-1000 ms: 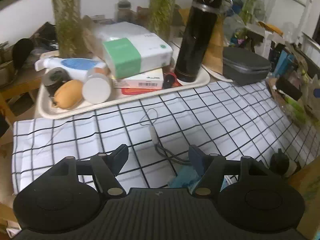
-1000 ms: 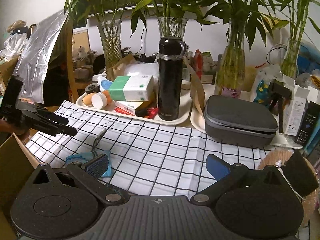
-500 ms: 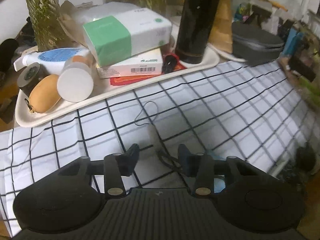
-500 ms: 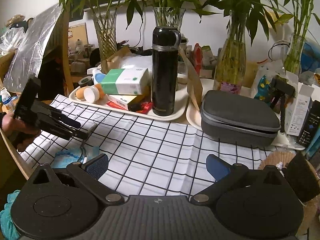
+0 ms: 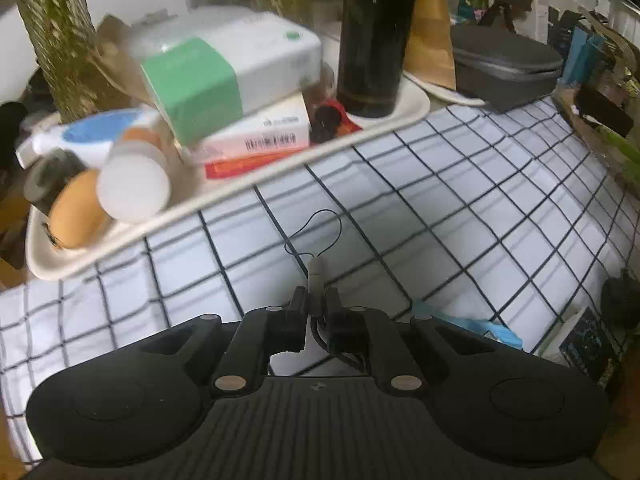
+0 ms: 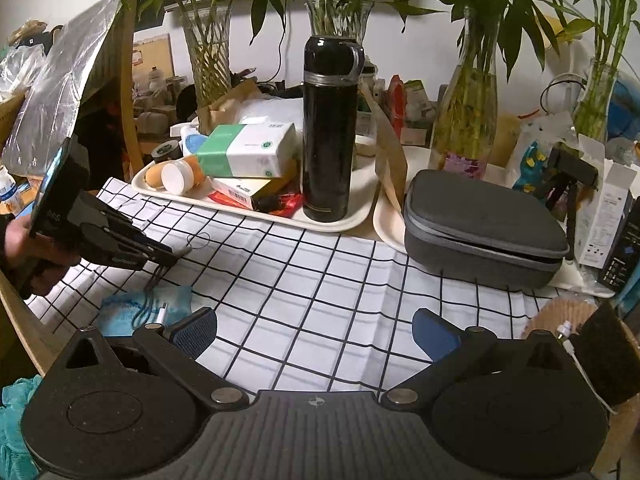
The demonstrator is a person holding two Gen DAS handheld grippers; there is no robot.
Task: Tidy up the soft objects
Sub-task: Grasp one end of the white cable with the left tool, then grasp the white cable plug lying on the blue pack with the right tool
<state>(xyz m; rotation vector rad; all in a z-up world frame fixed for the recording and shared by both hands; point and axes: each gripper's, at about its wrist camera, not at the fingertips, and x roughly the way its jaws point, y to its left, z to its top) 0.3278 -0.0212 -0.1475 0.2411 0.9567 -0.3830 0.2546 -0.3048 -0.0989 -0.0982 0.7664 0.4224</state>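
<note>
Cable [image 5: 315,280], grey and thin, sits pinched between the pads of my left gripper [image 5: 316,304], whose jaws have just been closing on it; its small plug end pokes out ahead of the fingertips and a fine black loop [image 5: 320,232] trails forward from that onto the checked tablecloth [image 5: 460,216]. Just to the right of that gripper lies a crumpled blue cloth [image 5: 480,326], with the rest of the cable running back across it toward me. Farther ahead and to the left, a cream tray [image 5: 224,200] carries a green-and-white tissue pack [image 5: 228,80], a barcoded box, a white-capped jar and a tall black flask [image 5: 374,36]. Seen from my right side, the left gripper [image 6: 176,254] reaches in from the left edge, held in a hand [image 6: 24,248], its tips low over the tablecloth [image 6: 320,280]. My right gripper [image 6: 314,330] hangs spread wide above bare cloth, nothing between its blue pads. Ahead and to its right rests a grey zip case [image 6: 480,220]; behind it, glass vases of bamboo [image 6: 468,112] line the wall.
</note>
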